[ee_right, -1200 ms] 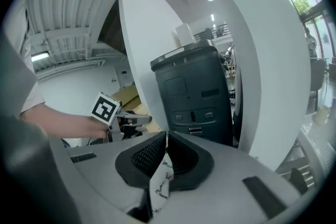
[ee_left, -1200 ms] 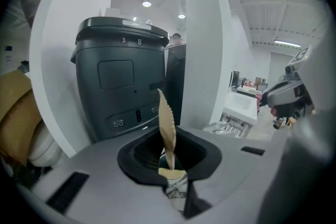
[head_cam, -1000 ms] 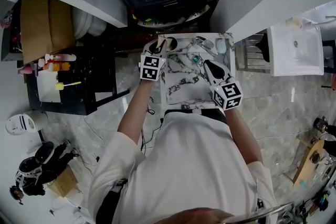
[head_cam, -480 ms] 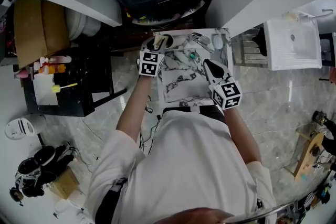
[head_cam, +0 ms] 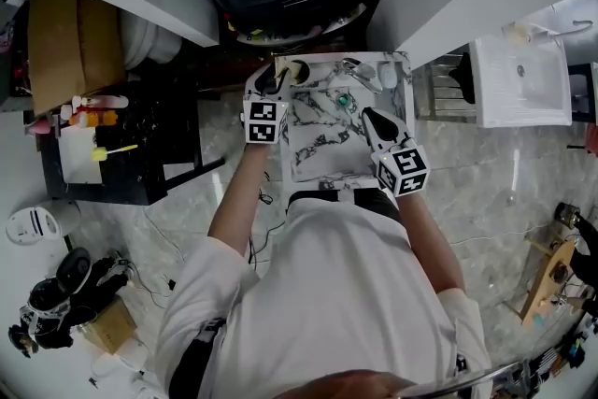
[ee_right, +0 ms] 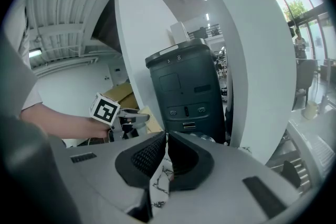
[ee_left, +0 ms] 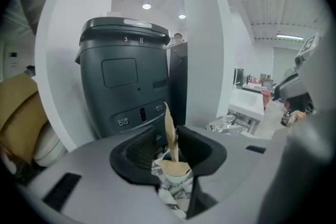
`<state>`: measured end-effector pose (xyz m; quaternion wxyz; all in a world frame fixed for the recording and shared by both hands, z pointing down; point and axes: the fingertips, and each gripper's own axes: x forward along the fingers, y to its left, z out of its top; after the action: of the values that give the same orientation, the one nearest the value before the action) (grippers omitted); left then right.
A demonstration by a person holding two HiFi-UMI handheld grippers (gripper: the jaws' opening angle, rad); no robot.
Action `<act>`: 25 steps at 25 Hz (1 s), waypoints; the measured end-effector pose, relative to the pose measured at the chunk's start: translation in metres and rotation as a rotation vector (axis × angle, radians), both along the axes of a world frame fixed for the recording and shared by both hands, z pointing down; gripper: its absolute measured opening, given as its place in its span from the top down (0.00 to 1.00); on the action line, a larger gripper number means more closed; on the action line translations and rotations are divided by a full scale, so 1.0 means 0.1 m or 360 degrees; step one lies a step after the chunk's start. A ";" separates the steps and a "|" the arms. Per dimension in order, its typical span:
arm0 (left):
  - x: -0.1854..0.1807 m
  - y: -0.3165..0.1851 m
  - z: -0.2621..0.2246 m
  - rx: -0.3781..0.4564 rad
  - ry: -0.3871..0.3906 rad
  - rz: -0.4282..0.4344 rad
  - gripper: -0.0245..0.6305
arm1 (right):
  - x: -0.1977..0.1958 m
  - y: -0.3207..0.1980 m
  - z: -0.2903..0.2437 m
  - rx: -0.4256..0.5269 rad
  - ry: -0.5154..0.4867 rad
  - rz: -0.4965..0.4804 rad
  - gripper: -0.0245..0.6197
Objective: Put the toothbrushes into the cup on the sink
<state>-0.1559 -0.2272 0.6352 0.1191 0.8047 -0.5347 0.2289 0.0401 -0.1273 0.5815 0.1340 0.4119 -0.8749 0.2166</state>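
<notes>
In the head view, the small white cup (head_cam: 300,71) stood at the far left corner of the white, grey-veined marbled sink top (head_cam: 322,145), right at the tips of the left gripper (head_cam: 283,75). The right gripper (head_cam: 367,115) hung over the top's right side, with a small teal object (head_cam: 344,99) just beyond its tip. A bare stretch of marble lay between the two tools. In the left gripper view, a slim pale tan toothbrush (ee_left: 169,126) stood upright in the cup (ee_left: 176,173) between the jaws. These had just been opening and stood wide apart, gripping nothing. The handle stood nearer the right-hand pad, and contact there could not be judged. A tall dark grey machine (ee_left: 123,86) rose close behind the far edge. In the right gripper view, the jaws were pressed together and empty above the marble (ee_right: 157,181), with the left gripper well off to the side.
</notes>
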 end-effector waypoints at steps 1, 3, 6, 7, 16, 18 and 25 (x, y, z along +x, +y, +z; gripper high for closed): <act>-0.02 0.01 -0.04 0.0025 -0.0002 -0.0012 0.77 | -0.01 0.01 0.00 0.0001 -0.0001 -0.0001 0.90; -0.06 0.03 -0.11 0.0061 -0.0009 -0.0028 0.85 | -0.02 0.03 0.00 0.0000 -0.0002 -0.0003 0.90; -0.06 0.04 -0.13 0.0057 -0.0004 -0.0017 0.87 | -0.03 0.04 0.01 0.0001 -0.0001 -0.0003 0.90; -0.06 0.04 -0.12 0.0053 -0.0003 -0.0010 0.87 | -0.02 0.05 0.01 0.0001 0.0000 -0.0003 0.90; 0.06 0.02 0.09 -0.0044 -0.0124 0.0128 0.88 | 0.01 0.08 0.03 -0.0003 0.0006 0.0013 0.90; 0.09 0.03 0.17 -0.0071 -0.0161 0.0161 0.88 | 0.01 0.09 0.03 -0.0005 0.0008 0.0017 0.90; 0.14 0.06 0.44 -0.0202 -0.0270 0.0213 0.87 | 0.04 0.12 0.05 -0.0010 0.0018 0.0030 0.90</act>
<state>-0.1422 -0.2209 0.6795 0.1086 0.8071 -0.4724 0.3370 0.0443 -0.1150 0.5862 0.1383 0.4210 -0.8695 0.2183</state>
